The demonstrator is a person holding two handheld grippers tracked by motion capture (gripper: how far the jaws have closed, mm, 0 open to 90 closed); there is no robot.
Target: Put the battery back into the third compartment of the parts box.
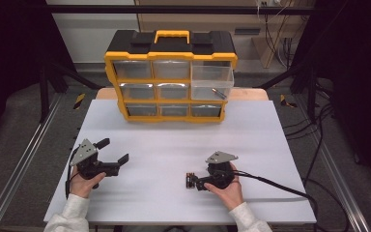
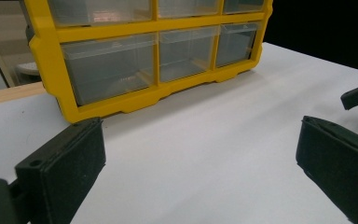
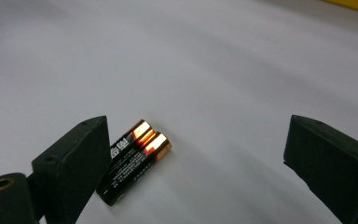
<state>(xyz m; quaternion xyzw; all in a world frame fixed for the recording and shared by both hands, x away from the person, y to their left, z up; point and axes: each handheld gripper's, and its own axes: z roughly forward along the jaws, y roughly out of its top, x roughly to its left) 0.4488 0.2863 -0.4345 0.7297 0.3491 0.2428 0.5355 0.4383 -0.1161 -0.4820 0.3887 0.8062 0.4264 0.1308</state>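
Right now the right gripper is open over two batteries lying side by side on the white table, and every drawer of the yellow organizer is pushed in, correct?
Not quite. The right gripper is open over the two batteries on the white table, but the yellow organizer has one drawer pulled out, at the right of its top rows, as the high view shows.

My black left tongs (image 1: 115,151): jaws wide apart, hand low. My black right tongs (image 1: 189,181): jaws spread, pointing left.
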